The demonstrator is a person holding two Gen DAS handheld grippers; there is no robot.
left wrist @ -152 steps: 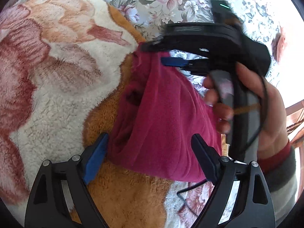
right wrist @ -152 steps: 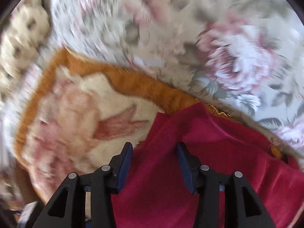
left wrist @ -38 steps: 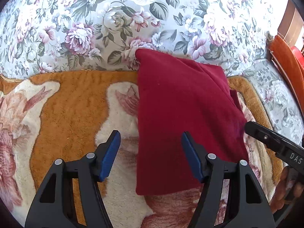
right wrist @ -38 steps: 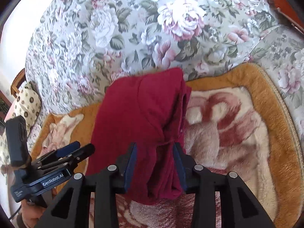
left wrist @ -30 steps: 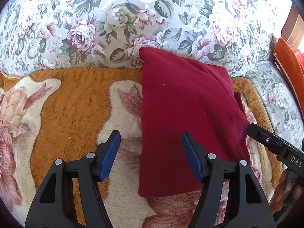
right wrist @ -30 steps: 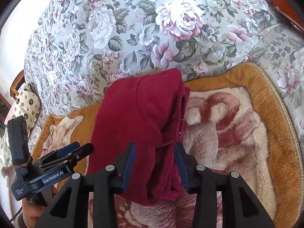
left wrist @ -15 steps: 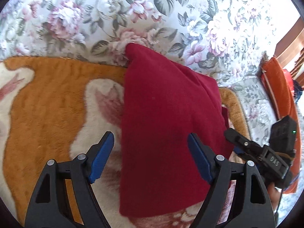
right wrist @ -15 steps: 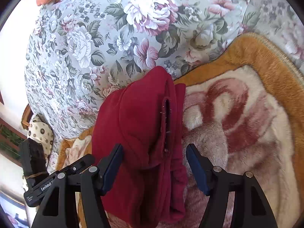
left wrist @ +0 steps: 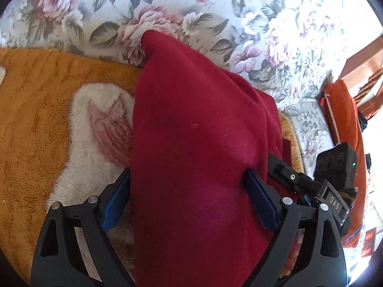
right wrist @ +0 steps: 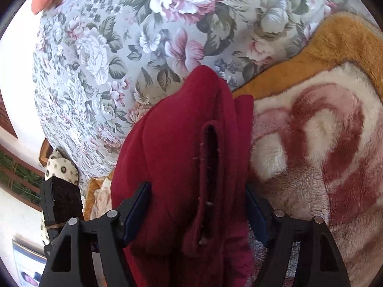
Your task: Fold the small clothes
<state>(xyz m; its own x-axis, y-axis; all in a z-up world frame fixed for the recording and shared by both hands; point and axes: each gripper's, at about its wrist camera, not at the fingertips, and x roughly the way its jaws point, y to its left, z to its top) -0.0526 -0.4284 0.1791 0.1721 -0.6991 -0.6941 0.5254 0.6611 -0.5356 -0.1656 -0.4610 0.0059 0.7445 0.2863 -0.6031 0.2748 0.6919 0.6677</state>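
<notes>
A folded dark red garment [left wrist: 198, 148] lies on an orange, cream and pink fleece blanket [left wrist: 36, 124], its far end against the floral sofa back. My left gripper [left wrist: 188, 191] is open, its two blue pads on either side of the garment's near end. My right gripper [right wrist: 197, 203] is open too and straddles the garment [right wrist: 182, 148] from its layered side, where a seamed slit shows. In the left wrist view the right gripper [left wrist: 308, 186] sits at the garment's right edge. In the right wrist view part of the left gripper [right wrist: 62, 203] shows at far left.
The floral sofa back [left wrist: 215, 7] rises behind the garment. An orange-red cushion [left wrist: 347, 119] stands at the right end of the sofa. A spotted cream cushion [right wrist: 61, 167] lies at the far left. The blanket [right wrist: 323, 143] stretches to the right.
Both grippers have opened wider and moved forward and down, so the folded garment now lies between the fingers of each. The garment itself has stayed in place on the blanket.
</notes>
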